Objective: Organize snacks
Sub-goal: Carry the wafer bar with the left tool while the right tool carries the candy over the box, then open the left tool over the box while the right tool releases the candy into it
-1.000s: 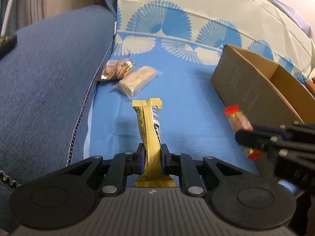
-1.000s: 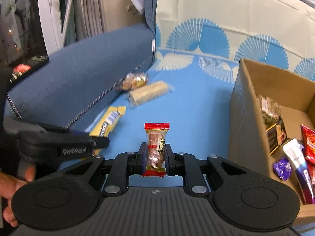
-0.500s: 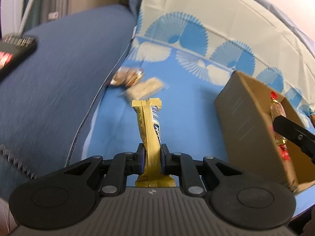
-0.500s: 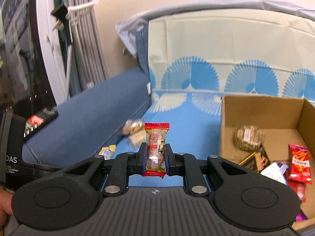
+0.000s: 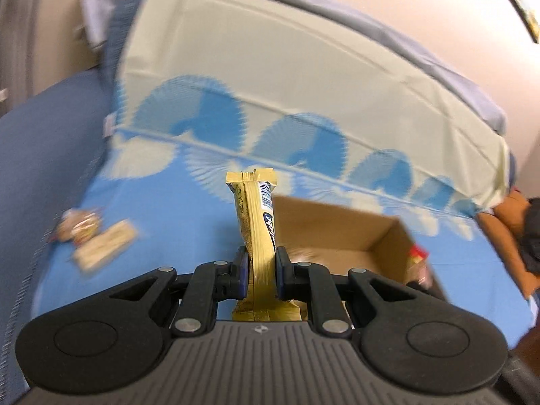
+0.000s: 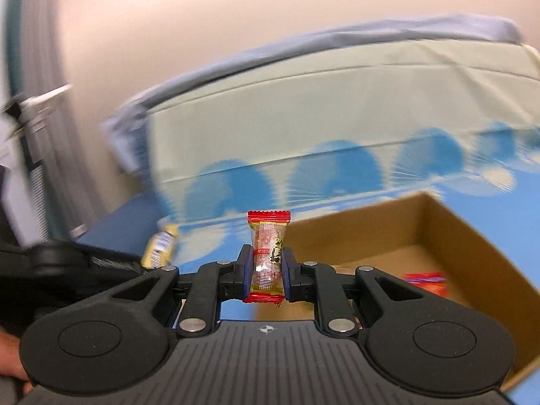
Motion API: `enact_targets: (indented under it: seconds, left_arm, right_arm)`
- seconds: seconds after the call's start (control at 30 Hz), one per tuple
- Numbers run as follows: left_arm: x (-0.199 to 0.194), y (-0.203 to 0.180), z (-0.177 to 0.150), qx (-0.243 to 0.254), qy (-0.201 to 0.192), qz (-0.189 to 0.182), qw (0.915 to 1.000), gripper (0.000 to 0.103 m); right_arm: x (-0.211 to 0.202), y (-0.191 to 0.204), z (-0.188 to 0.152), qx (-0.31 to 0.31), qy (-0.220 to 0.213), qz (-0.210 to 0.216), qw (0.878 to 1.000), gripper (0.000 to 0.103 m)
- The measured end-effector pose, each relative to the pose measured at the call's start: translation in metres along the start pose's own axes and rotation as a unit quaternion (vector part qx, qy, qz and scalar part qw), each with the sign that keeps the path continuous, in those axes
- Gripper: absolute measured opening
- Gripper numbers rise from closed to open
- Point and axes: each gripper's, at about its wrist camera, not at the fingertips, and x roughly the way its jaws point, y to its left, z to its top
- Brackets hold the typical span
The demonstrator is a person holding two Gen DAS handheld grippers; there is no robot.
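Tools both grip snacks: the left tool (image 5: 259,270) pinches a yellow bar (image 5: 258,222) upright, the right tool (image 6: 266,268) clamps a red-ended candy (image 6: 268,256). Both hang above the near edge of the cardboard box (image 6: 438,236) on the blue sofa cover (image 5: 175,209). Two wrapped snacks (image 5: 98,239) lie near the cover's left edge.

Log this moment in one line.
left hand-held gripper: holds yellow bar | right hand-held gripper: holds red candy | box: open, ahead

Box (image 6: 438,229) contents smeared by blur; loose snacks (image 5: 98,243) on cloth unreadable; box corner cut off.
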Motion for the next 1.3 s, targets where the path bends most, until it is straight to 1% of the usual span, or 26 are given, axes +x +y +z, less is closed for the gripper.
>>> enact_targets:
  seconds: [0.13, 0.23, 0.37, 0.4, 0.43, 0.5, 0.53, 0.6, 0.77, 0.87, 0.97, 1.1, 1.2, 1.3]
  left_arm:
    - [0.010, -0.046, 0.007, 0.022, -0.005, -0.030, 0.9993, 0.017]
    - [0.015, -0.070, 0.006, 0.030, -0.004, -0.048, 0.9984, 0.017]
    - [0.020, -0.086, 0.004, 0.031, 0.003, -0.063, 0.9975, 0.018]
    - [0.022, -0.085, 0.003, 0.029, 0.007, -0.063, 0.9976, 0.024]
    - [0.023, -0.085, 0.003, 0.024, 0.011, -0.066, 0.9975, 0.033]
    - [0.023, -0.079, 0.002, 0.017, 0.012, -0.067, 0.9975, 0.037]
    - [0.023, -0.076, 0.001, 0.016, 0.013, -0.064, 0.9977, 0.037]
    - [0.022, -0.068, 0.000, 0.014, 0.014, -0.054, 0.9983, 0.037]
    - [0.015, -0.038, -0.008, 0.006, 0.001, -0.023, 0.9997, 0.037]
    - [0.012, -0.013, -0.024, 0.011, 0.013, -0.005, 0.9998, 0.036]
    - [0.008, 0.018, -0.040, 0.003, 0.027, 0.002, 0.9996, 0.035]
    - [0.002, 0.069, -0.057, -0.022, 0.044, 0.021, 0.9986, 0.034]
    - [0.000, 0.104, -0.062, -0.032, 0.045, 0.056, 0.9969, 0.032]
    - [0.005, 0.138, -0.058, -0.054, 0.044, 0.091, 0.9934, 0.032]
  right_arm:
    - [0.004, -0.036, 0.006, 0.053, 0.000, -0.057, 0.997, 0.018]
    - [0.005, -0.055, 0.005, 0.079, -0.001, -0.079, 0.994, 0.018]
    - [0.005, -0.070, 0.004, 0.094, 0.001, -0.095, 0.991, 0.018]
    - [0.006, -0.072, 0.003, 0.094, 0.005, -0.098, 0.991, 0.021]
    - [0.004, -0.072, 0.001, 0.092, 0.010, -0.105, 0.990, 0.022]
    - [0.009, -0.072, -0.003, 0.083, 0.030, -0.126, 0.988, 0.040]
    - [0.012, -0.072, -0.003, 0.087, 0.033, -0.130, 0.987, 0.041]
    - [0.015, -0.075, -0.004, 0.094, 0.039, -0.130, 0.986, 0.041]
    - [0.018, -0.071, -0.006, 0.085, 0.045, -0.135, 0.986, 0.042]
    - [0.021, -0.068, -0.009, 0.077, 0.051, -0.134, 0.987, 0.043]
    - [0.023, -0.059, -0.012, 0.062, 0.054, -0.127, 0.989, 0.043]
    - [0.025, -0.040, -0.018, 0.034, 0.048, -0.096, 0.994, 0.043]
    - [0.026, -0.019, -0.021, 0.003, 0.040, -0.059, 0.997, 0.043]
    - [0.028, 0.004, -0.026, -0.033, 0.037, -0.016, 0.999, 0.043]
